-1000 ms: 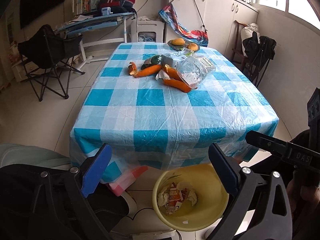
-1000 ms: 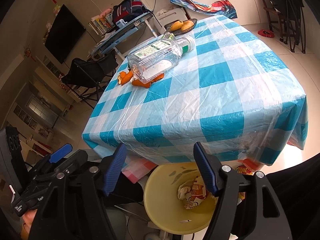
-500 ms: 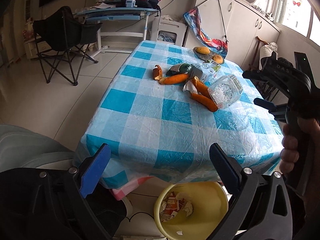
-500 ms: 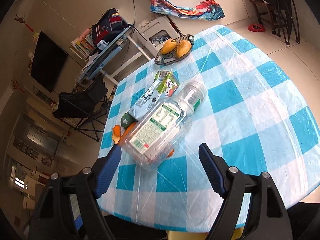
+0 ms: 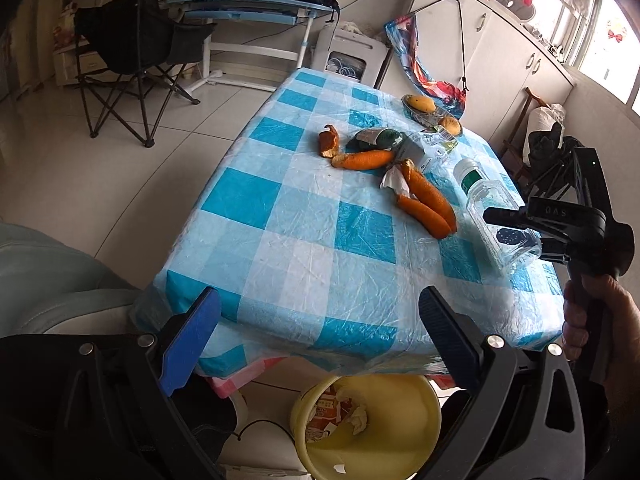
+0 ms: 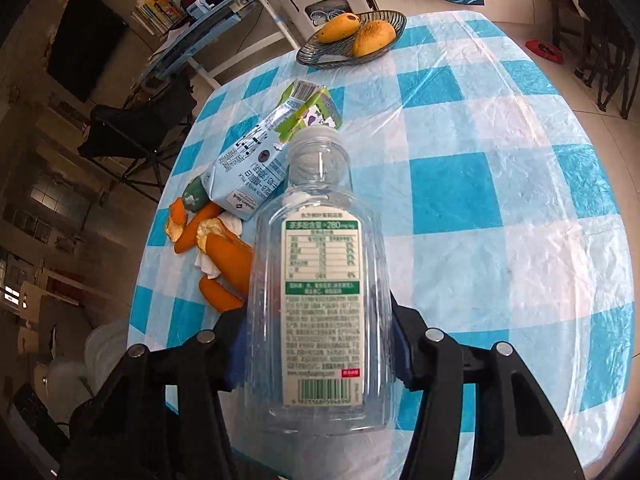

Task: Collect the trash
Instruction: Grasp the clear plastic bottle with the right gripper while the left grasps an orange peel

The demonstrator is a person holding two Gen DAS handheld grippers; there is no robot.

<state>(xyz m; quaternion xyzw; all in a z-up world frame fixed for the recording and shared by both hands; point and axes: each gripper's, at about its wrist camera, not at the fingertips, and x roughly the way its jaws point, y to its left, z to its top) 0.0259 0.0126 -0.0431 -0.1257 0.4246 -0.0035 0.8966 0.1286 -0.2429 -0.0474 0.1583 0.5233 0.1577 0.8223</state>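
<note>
Currently the right gripper [image 6: 316, 354] is closing its jaws around the clear bottle [image 6: 320, 280], which is lying lengthwise between them, cap end pointing away. Meanwhile the left gripper [image 5: 320, 340] is hovering spread and empty, farther off, above the yellow bin [image 5: 416, 400].

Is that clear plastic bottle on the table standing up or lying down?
Lying down. The clear plastic bottle lies on its side on the checked tablecloth, label up, neck toward the fruit bowl, its base between the right gripper's closing jaws.

Daylight came from the window [image 5: 608, 40] at two o'clock, blown out white. The plastic table cover [image 5: 304, 248] showed soft glare. Both fisheye views bent strongly at dark, vignetted edges; centres stayed sharp, shadows faint.
</note>
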